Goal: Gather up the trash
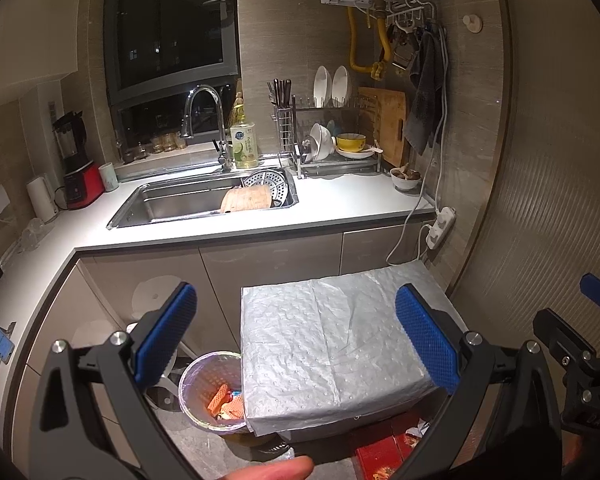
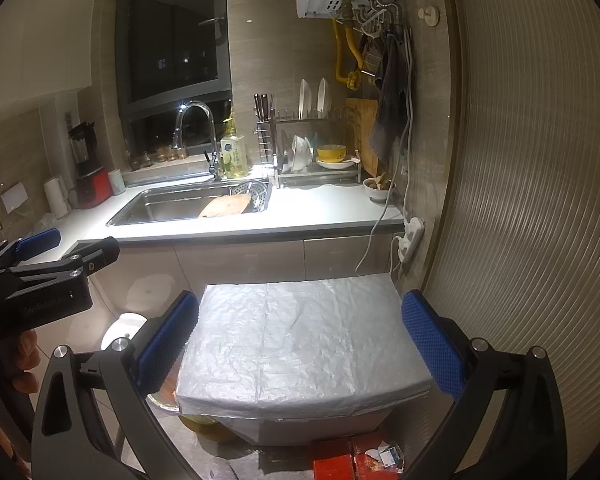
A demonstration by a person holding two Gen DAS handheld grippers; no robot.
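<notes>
A round trash bin (image 1: 214,390) with a clear liner stands on the floor left of a foil-covered box (image 1: 332,344); it holds orange wrappers (image 1: 220,398) and other scraps. My left gripper (image 1: 296,340) is open and empty, held above the box and bin. My right gripper (image 2: 300,344) is open and empty above the same box (image 2: 300,340); the bin is mostly hidden there, with only its rim (image 2: 160,400) showing. The left gripper also shows at the left edge of the right wrist view (image 2: 40,256).
Red cartons (image 2: 340,462) and paper scraps (image 2: 388,456) lie on the floor in front of the box. Behind is a white counter (image 1: 340,204) with a sink (image 1: 204,200), dish rack (image 1: 340,140) and a power strip (image 1: 440,224). A ribbed wall (image 2: 520,200) stands at right.
</notes>
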